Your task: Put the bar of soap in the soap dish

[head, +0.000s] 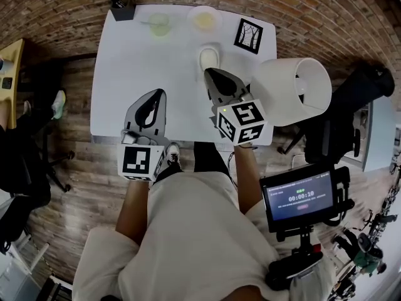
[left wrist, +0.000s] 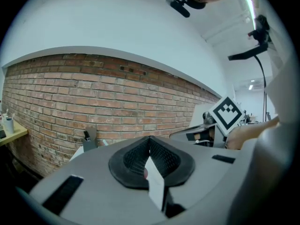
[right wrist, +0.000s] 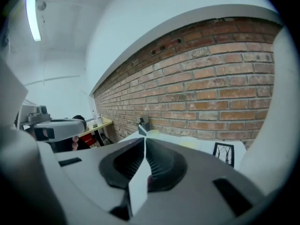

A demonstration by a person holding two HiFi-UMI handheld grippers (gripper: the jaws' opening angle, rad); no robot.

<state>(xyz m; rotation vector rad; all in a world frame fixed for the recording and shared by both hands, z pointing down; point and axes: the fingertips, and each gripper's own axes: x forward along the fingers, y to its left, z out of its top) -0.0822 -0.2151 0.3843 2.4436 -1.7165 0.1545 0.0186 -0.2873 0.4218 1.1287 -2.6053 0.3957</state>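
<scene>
Well, the bar of soap is in the soap dish

I see the dish just at 12 o'clock from my right gripper. That one and my left gripper are both pinched closed, and they hold nothing.

Bright even light, fisheye-warped edges, sharp

The lamp shade covers the near right corner of the table. The pale oblong item on the table's far half is too small for me to tell soap from dish, and the tip of my right gripper lies against its near edge, so no gap can be read. In both gripper views my own closed jaws block most of the table top, and the contents of the green bowl and cream bowl at the table's far edge are blurred.
</scene>
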